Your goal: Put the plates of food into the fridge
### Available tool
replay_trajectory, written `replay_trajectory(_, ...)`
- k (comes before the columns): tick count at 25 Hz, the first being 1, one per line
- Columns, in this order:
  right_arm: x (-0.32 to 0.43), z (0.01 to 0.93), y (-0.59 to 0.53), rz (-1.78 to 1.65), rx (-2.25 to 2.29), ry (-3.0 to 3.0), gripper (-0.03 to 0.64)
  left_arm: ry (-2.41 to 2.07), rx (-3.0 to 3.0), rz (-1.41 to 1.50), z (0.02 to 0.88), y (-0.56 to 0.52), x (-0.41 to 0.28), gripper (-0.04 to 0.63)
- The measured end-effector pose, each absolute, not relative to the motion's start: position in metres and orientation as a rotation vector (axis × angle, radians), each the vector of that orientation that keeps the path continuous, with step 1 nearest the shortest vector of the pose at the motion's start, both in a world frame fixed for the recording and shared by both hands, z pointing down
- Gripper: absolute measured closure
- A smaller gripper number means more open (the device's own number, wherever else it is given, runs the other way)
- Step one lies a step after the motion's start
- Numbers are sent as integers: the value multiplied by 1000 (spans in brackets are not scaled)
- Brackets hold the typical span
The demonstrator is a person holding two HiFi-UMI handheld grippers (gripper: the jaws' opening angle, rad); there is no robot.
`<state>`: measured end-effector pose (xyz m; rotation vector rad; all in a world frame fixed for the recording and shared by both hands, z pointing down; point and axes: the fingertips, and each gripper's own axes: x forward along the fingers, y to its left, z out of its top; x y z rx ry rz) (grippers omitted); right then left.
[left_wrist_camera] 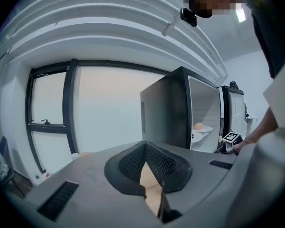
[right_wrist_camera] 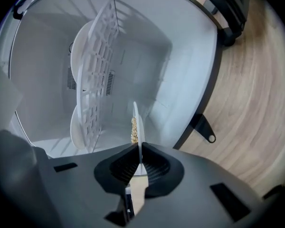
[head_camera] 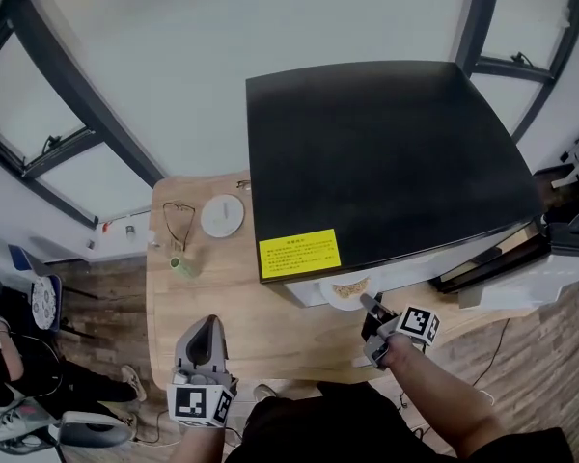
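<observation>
Right gripper (head_camera: pixel 367 304) (right_wrist_camera: pixel 138 152) is clamped on the rim of a white plate (head_camera: pixel 347 290) (right_wrist_camera: pixel 139 120) with yellowish food (right_wrist_camera: pixel 132 129) on it. The plate is at the open front of the black fridge (head_camera: pixel 386 152), part-way inside and held level (edge-on in the right gripper view). A white wire shelf (right_wrist_camera: pixel 99 65) sits further in, beside the held plate. The left gripper view shows another plate with a round orange item (left_wrist_camera: pixel 199 126) already inside. Fridge door (head_camera: pixel 521 258) is swung open to the right. Left gripper (head_camera: pixel 208 324) (left_wrist_camera: pixel 145 148) has its jaws together with nothing between them, and it hovers over the wooden table (head_camera: pixel 193 297), well apart from the fridge. A second white plate (head_camera: pixel 222 215) and a small green cup (head_camera: pixel 180 265) are on the table left of the fridge. There is a yellow label (head_camera: pixel 299 253) on the fridge top.
</observation>
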<state>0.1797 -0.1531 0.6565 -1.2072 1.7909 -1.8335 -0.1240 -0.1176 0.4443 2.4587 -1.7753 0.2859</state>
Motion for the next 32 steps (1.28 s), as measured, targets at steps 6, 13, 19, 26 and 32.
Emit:
replay_trajectory(6,177,663,-180,-1819,-1249,1801,584,-1837,2394,318,449,-111,-145,591)
replay_trajectory(13,172,669,-202,-1802,-1297,1825,584,-1861,2369,339,447,-109,-158,591)
replay_trajectory(19,168,672,-213,-1781,-1440,1891,584,-1892,2368,324,439,-110,-167,591)
replay_trajectory(26,179,676,-224,-1621,-1772,2111,555,-1890,2383,310,437,-107,-173,591)
replay_trajectory(32,191,688,-221,-1504,-2105,2299,419,-1885,2391,310,435,-105,-181,591)
